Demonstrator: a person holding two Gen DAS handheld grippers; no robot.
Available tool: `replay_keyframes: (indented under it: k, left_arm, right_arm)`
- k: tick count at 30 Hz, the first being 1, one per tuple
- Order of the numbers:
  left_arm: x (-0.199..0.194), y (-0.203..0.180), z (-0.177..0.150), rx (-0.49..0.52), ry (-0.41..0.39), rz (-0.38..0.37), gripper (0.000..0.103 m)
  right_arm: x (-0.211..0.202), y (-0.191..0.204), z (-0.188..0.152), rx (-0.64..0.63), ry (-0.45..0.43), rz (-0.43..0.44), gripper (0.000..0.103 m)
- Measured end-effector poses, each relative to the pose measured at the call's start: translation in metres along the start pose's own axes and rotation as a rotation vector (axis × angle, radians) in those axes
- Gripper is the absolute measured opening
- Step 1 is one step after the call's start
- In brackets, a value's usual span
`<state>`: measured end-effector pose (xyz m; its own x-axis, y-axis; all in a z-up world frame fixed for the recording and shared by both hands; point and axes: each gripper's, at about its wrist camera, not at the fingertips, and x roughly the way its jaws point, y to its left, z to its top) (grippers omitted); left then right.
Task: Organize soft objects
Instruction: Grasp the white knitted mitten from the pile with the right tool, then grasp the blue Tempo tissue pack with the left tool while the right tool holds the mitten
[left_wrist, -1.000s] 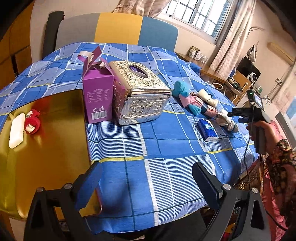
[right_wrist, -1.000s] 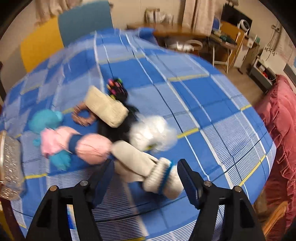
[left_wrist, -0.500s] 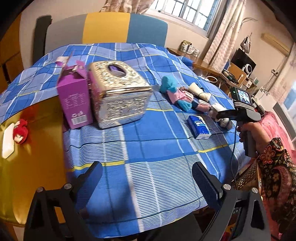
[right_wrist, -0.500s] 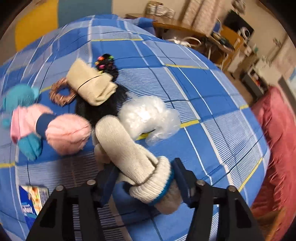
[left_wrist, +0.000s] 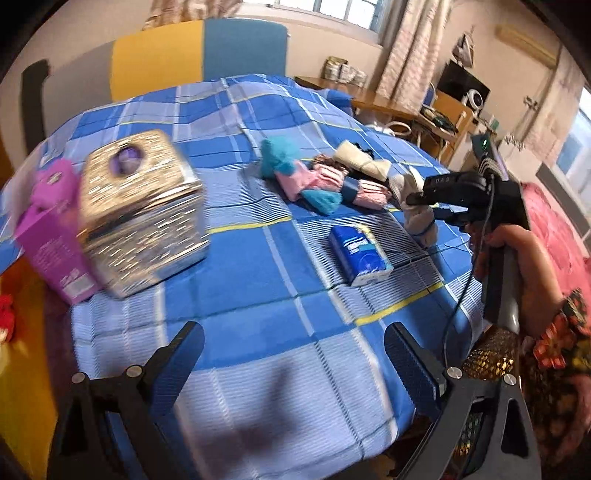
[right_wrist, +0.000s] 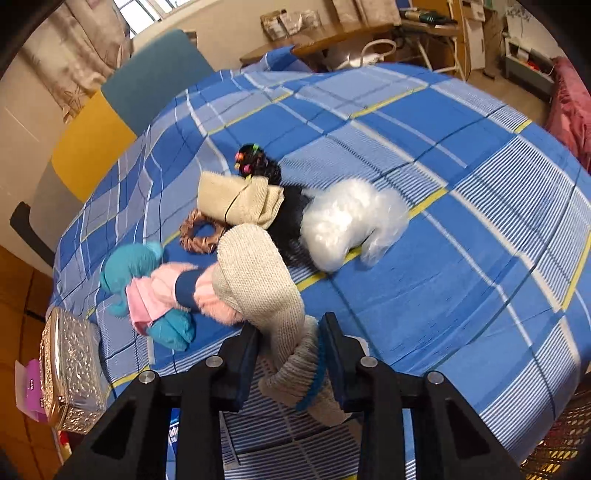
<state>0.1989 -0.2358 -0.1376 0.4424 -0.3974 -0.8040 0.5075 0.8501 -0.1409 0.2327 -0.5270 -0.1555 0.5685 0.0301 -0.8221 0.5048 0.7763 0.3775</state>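
The right gripper (right_wrist: 290, 354) is closing its jaws around a beige knitted sock (right_wrist: 258, 288) near the table's edge; the left gripper (left_wrist: 293, 363) is hovering spread, empty.

Bright window daylight, fisheye bending and dark corners, motion blur smearing the left-hand edge.

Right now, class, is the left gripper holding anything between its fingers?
No: the left gripper is open over bare blue plaid tablecloth, with nothing between its fingers.
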Motion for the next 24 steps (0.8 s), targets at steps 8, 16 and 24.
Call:
replay_keyframes:
  k: [8, 16, 24]
  left_arm:
    - [0.078, -0.050, 0.056, 0.032, 0.092, 0.008, 0.101]
    - [0.139, -0.074, 0.069, 0.036, 0.183, 0.043, 0.100]
    - [0.149, -0.069, 0.059, 0.081, 0.165, 0.022, 0.069]
  right_arm:
    - [0.002, -0.007, 0.011, 0.014, -0.045, 0.039, 0.033]
    - [0.000, -0.019, 0.016, 0.076, -0.065, 0.085, 0.033]
    - [0.002, -0.015, 0.016, 0.056, -0.057, 0.101, 0.033]
